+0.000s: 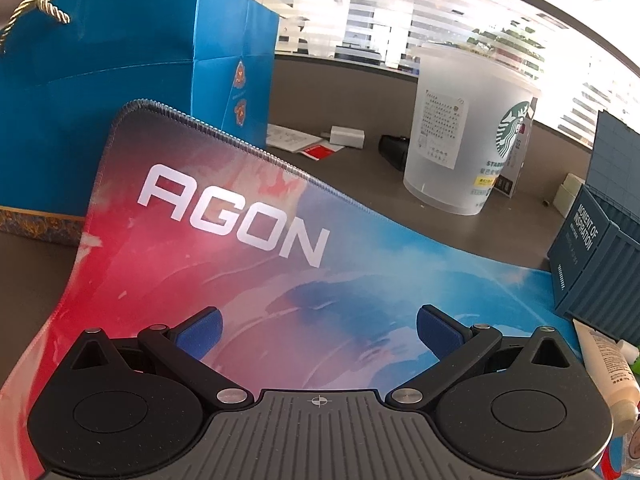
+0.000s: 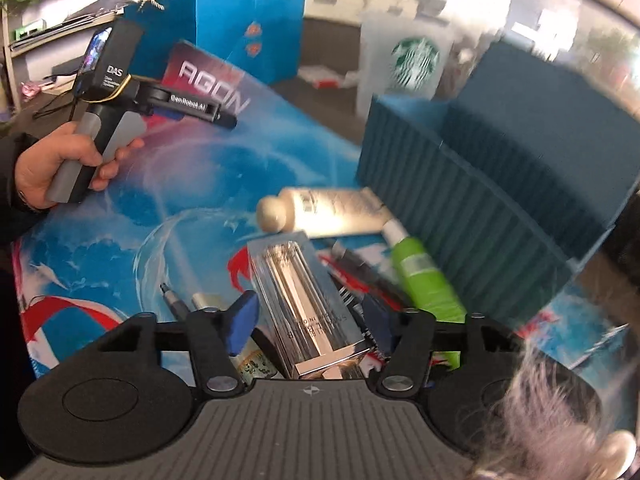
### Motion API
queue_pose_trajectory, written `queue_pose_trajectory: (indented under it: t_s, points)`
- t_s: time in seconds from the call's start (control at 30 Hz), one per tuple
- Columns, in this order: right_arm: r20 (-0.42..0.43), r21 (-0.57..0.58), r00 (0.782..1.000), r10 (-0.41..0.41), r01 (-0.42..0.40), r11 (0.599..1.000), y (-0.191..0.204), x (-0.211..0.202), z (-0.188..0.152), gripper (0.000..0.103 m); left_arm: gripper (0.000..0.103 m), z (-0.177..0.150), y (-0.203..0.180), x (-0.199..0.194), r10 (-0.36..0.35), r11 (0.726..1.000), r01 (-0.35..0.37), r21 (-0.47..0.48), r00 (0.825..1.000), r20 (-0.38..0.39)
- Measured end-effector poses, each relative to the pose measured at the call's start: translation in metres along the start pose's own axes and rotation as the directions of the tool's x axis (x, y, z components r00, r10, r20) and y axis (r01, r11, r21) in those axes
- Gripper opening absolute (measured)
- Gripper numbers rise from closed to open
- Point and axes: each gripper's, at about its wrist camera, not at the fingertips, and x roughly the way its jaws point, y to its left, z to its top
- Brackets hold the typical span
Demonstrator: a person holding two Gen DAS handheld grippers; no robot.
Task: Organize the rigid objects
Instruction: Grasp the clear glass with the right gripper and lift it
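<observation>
My right gripper is shut on a clear rectangular box with a silver piece inside, its blue pads against the box's two long sides. Beyond it lie a white tube and a green bottle, beside a ribbed blue container box. More small items lie partly hidden under the clear box. My left gripper is open over the AGON mouse mat with nothing between its fingers. In the right wrist view a hand holds the left gripper at the far left.
A frosted Starbucks cup stands behind the mat, a tall blue paper bag at back left. The blue container box is at the right of the mat, with the white tube against it. A thin metal tool lies near my right gripper.
</observation>
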Motion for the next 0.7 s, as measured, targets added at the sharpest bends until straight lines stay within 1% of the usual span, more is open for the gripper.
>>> queue_pose_trajectory:
  t_s: [0.13,0.2,0.37,0.47,0.57,0.63,0.7]
  points:
    - [-0.016,0.009,0.998,0.067,-0.067,0.998,-0.012,0.003,0.005,0.050,0.103,0.000,0.001,0.001,-0.002,1.000,0.002,-0.007,1.000,-0.008]
    - [-0.028,0.004,0.995,0.098,-0.098,0.995,-0.013,0.002,0.007,0.042,0.103,-0.001,0.001,0.001,-0.002,1.000,0.002,-0.006,1.000,-0.008]
    - [-0.061,-0.086,0.994,0.088,-0.093,0.992,-0.006,0.003,0.012,0.040,0.103,-0.001,0.001,0.002,0.001,1.000,-0.001,-0.003,1.000,-0.008]
    - [-0.079,-0.118,0.993,0.093,-0.102,0.988,-0.003,0.005,0.012,0.038,0.103,-0.001,0.000,0.002,0.003,1.000,-0.003,-0.001,1.000,-0.008]
    - [-0.108,-0.105,0.988,0.111,-0.123,0.987,-0.007,0.018,0.012,0.038,0.103,-0.001,-0.001,0.002,0.006,1.000,-0.006,0.002,1.000,-0.009]
    - [-0.080,-0.088,0.989,0.126,-0.133,0.987,-0.009,0.020,0.011,0.038,0.103,-0.001,0.000,0.002,0.006,1.000,-0.006,0.002,1.000,-0.009]
    - [-0.072,-0.086,0.990,0.119,-0.125,0.988,-0.008,0.021,0.013,0.035,0.103,-0.001,0.000,0.001,0.002,1.000,-0.002,0.005,1.000,-0.010]
